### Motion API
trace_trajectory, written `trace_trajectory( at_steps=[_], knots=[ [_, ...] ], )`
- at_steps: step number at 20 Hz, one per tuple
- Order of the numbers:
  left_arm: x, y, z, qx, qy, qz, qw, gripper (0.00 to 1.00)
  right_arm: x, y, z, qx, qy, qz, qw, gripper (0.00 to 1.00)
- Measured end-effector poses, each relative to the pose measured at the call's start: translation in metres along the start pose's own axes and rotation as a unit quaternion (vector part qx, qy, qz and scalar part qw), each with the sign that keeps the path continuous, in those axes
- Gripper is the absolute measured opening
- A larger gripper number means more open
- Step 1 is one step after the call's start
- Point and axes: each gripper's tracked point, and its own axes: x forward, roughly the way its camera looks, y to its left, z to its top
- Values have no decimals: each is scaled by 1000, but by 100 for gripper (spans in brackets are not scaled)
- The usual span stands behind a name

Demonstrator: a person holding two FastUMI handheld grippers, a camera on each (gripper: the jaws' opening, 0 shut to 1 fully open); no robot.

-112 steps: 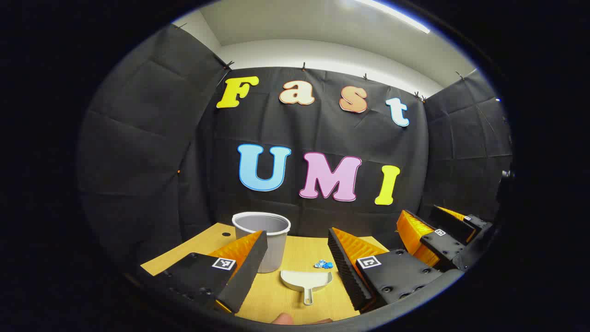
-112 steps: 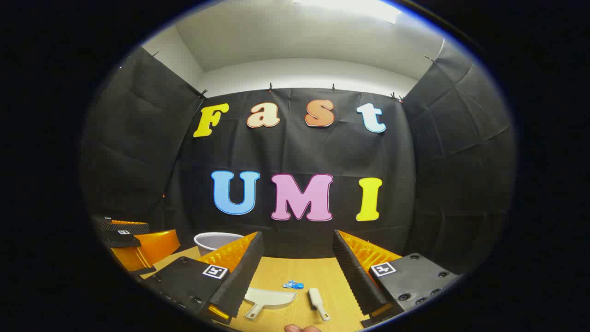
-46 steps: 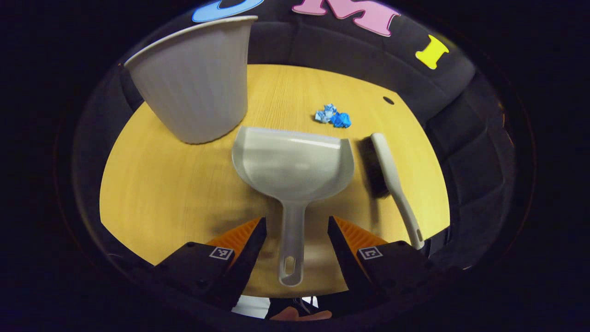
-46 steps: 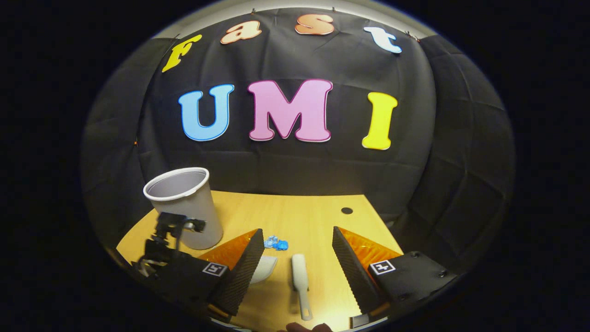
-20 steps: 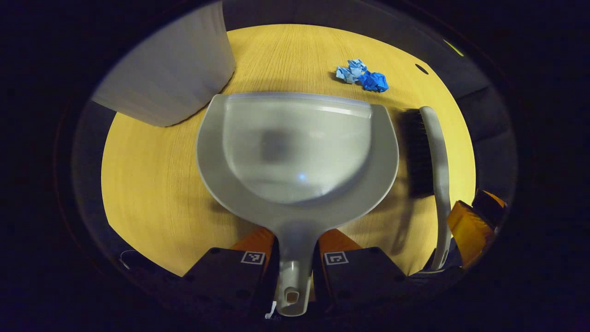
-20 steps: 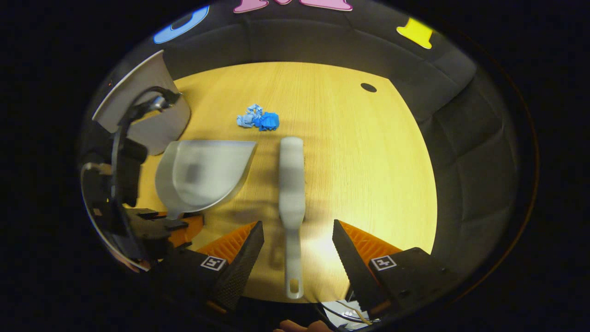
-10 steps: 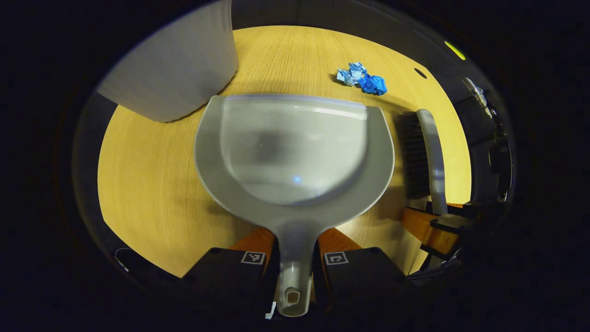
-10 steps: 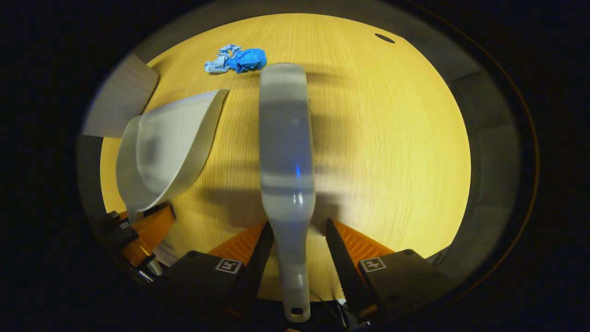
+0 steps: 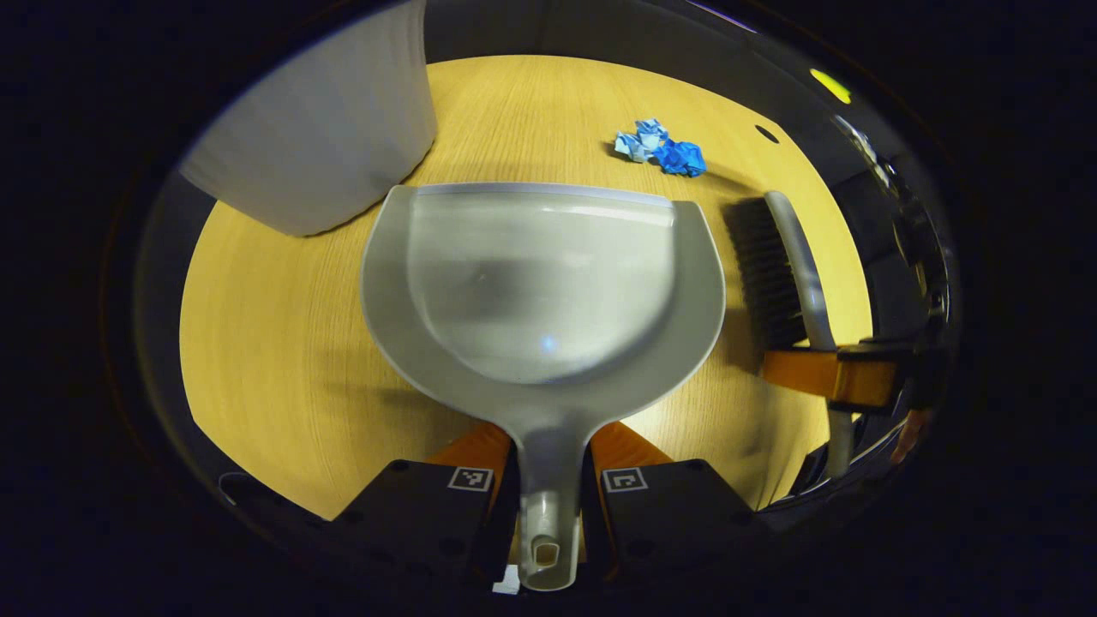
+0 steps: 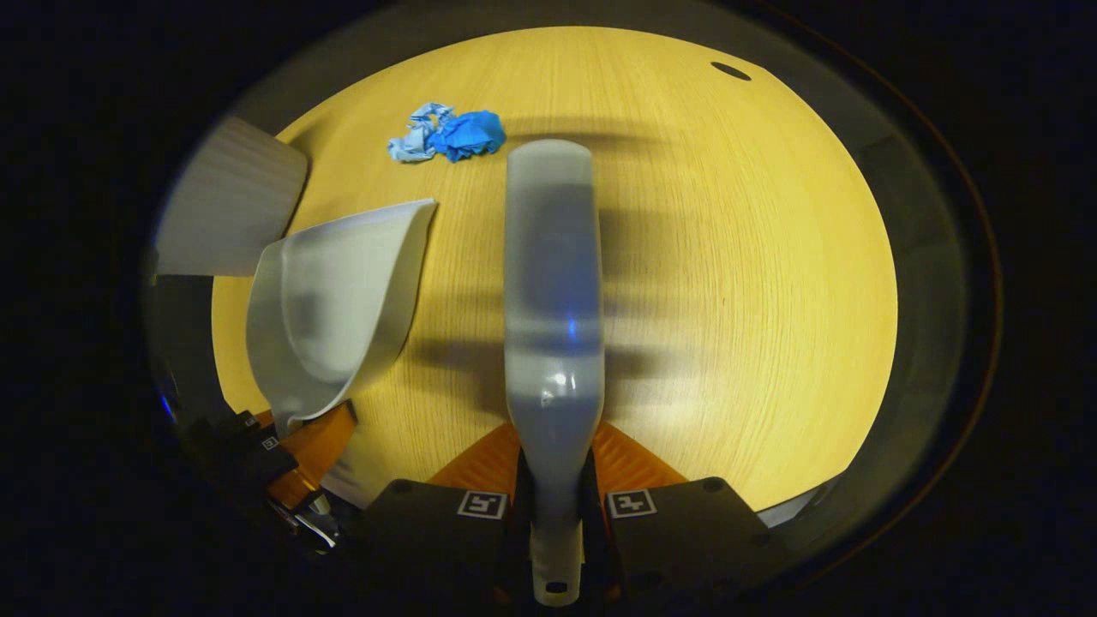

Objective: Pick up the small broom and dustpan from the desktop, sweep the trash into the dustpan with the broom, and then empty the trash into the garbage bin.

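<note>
A: No legible writing on anything. Desktop, garbage bin upper left in the left gripper view.

B: Left gripper clamps the dustpan handle, frame centre; that view shows broom bristles. Right gripper, ajar half a second ago, now pinches the broom handle. Blue trash upper left.

Left claw clamped on dustpan handle; right claw clamped on broom handle.
</note>
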Motion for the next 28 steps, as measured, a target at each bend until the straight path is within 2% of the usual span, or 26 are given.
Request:
trace_trajectory(
  at_steps=[4, 6, 11, 15, 20, 23, 26, 28],
  knots=[
    [-3, 11, -3, 23, 10, -15, 1000, 31, -20, -9, 22, 4, -15, -6, 1000, 29],
    [-7, 19, -2, 34, 7, -16, 999, 29, -34, -7, 37, 7, -27, -3, 1000, 28],
    [-15, 27, 4, 64, 1, -28, 998, 30, -63, -5, 102, -1, -65, -6, 998, 28],
    [-19, 34, 15, 104, 10, -32, 994, 30, -62, -31, 158, -79, -68, -53, 993, 28],
    [-14, 35, 35, 151, 28, -44, 987, 30, -40, -46, 211, -151, -56, -74, 984, 28],
    [-13, 34, 47, 175, 35, -47, 983, 30, -24, -43, 221, -221, -34, -80, 971, 28],
    [-11, 34, 59, 193, 44, -43, 979, 30, -6, -27, 213, -269, -3, -56, 961, 27],
    [-10, 33, 64, 201, 46, -42, 978, 30, 5, -20, 202, -314, 16, -46, 948, 28]
  ],
)
